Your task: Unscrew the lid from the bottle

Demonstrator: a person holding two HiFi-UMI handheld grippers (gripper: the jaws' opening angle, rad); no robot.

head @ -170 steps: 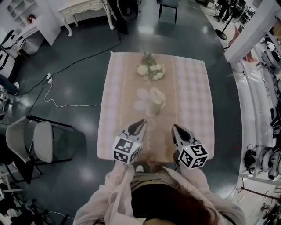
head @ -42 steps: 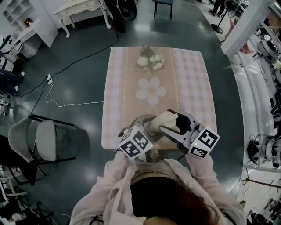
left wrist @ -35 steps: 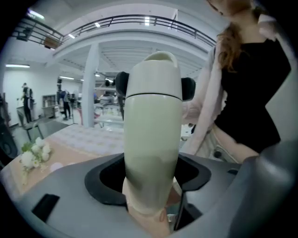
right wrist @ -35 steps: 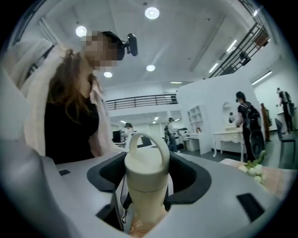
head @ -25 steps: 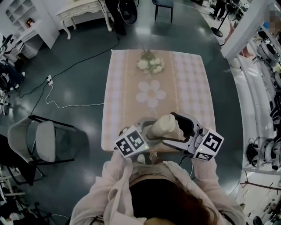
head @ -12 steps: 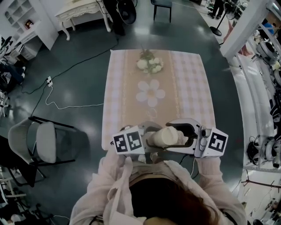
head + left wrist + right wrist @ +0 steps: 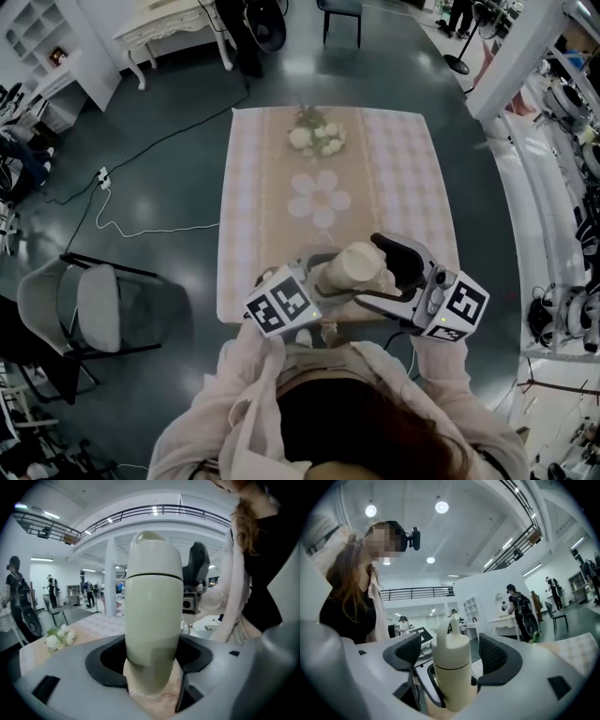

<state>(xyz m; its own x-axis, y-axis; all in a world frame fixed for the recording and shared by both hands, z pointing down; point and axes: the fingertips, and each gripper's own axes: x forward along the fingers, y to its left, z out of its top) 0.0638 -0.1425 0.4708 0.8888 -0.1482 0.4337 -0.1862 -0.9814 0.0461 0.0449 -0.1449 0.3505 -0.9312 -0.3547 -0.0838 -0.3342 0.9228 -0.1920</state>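
My left gripper was clamped low on the body of the bottle, holding it upright. My right gripper had just been opening. Its jaws stood wide with the lid between them, touching neither, a gap only that gripper's own view showed. I judged this a regrip mid-unscrewing: close on the lid, then twist. Only the head view showed the table beyond.

a pink checked table stands on dark glossy floor, a folding chair nearby.
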